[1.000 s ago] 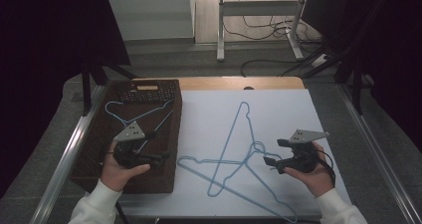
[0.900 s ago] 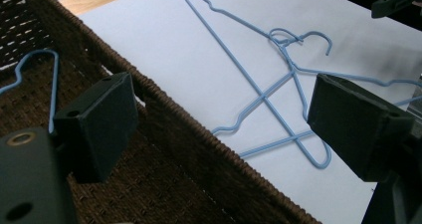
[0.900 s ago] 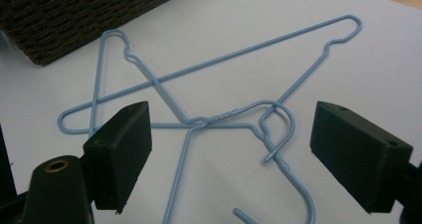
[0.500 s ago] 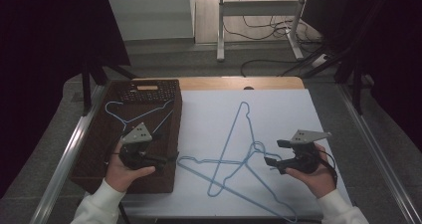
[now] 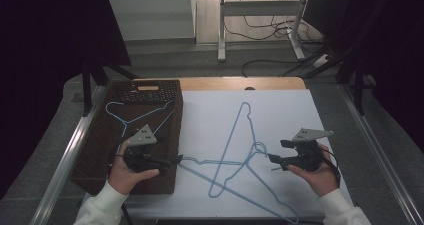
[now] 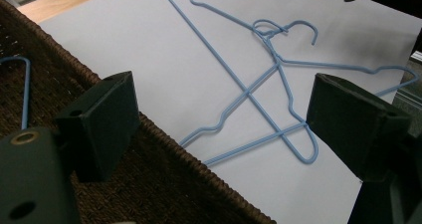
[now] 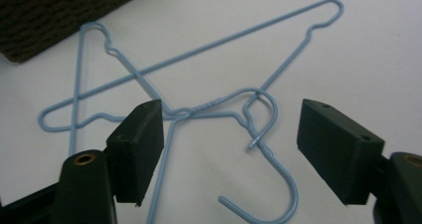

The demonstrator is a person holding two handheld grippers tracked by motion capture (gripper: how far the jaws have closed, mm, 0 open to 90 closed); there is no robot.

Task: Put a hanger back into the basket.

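High view: both the left gripper (image 5: 176, 160) and right gripper (image 5: 272, 161) are open-jawed near two crossed, hook-tangled blue hangers (image 5: 243, 155); lifting one risks dragging the other.

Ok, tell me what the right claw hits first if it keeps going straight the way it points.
Probably the hooks of the crossed blue hangers: they lie on the white sheet straight ahead, framed between the right claw's open jaws. How near they are is unclear.

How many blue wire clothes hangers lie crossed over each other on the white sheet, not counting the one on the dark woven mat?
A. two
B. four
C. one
A: two blue wire hangers lie crossed on the white sheet, their hooks interlocked between the open left gripper and open right gripper.
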